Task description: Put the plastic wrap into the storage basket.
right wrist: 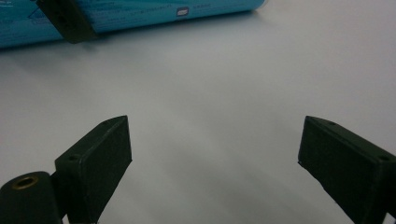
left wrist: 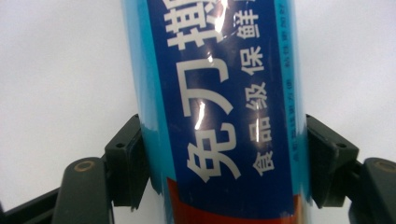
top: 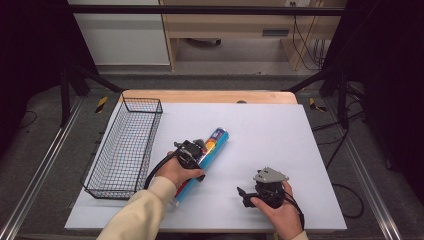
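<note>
A long blue tube (top: 217, 139) with white print and a red band lies slanting on the white board (top: 280, 135). My left gripper (top: 199, 151) is shut on its middle. In the left gripper view both black pads press the tube (left wrist: 219, 70) from either side, with the left gripper (left wrist: 226, 161) straddling it. My right gripper (top: 243, 195) rests near the board's front edge, to the right of the tube and apart from it. Its jaws stand wide open in the right gripper view (right wrist: 215, 158) over bare white surface, and the tube (right wrist: 140, 14) crosses the top.
A black wire basket (top: 125, 150) stands along the board's left edge, with nothing visible in it. The wooden table edge (top: 210, 96) shows behind the board. Dark frame posts and cables stand at both sides.
</note>
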A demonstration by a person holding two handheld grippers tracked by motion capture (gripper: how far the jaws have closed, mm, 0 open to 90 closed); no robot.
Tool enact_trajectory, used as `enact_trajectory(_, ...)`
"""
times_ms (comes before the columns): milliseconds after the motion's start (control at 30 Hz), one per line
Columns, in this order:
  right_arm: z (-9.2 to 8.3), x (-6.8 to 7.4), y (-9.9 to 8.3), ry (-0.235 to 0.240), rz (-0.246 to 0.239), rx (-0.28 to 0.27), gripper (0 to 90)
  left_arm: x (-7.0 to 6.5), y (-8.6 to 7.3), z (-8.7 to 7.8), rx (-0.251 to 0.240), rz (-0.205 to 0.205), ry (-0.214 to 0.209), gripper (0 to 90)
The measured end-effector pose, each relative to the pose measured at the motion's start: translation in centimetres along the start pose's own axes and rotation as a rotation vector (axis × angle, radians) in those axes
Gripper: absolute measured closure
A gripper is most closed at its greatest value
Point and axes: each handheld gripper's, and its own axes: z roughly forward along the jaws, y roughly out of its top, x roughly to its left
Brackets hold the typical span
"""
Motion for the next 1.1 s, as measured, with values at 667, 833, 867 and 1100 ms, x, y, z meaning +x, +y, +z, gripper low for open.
enact_trajectory(667,-0.01,-0.01,-0.02,0.003,0.005,0.001,10.0,-0.16,-0.01,0.06,-0.005,-0.026,0.009,29.6)
enact_trajectory(833,0.01,-0.02,-0.02,0.003,0.005,0.001,9.9,-0.23,-0.17,0.02,-0.017,-0.031,0.012,29.9)
enact_trajectory(867,0.00,-0.02,-0.03,0.003,0.005,0.001,10.0,-0.25,-0.16,0.01,-0.016,-0.033,0.013,30.0)
enact_trajectory(1100,0.01,-0.07,-0.05,0.002,0.001,0.001,10.0,-0.25,-0.31,0.01,-0.031,-0.034,0.023,30.3)
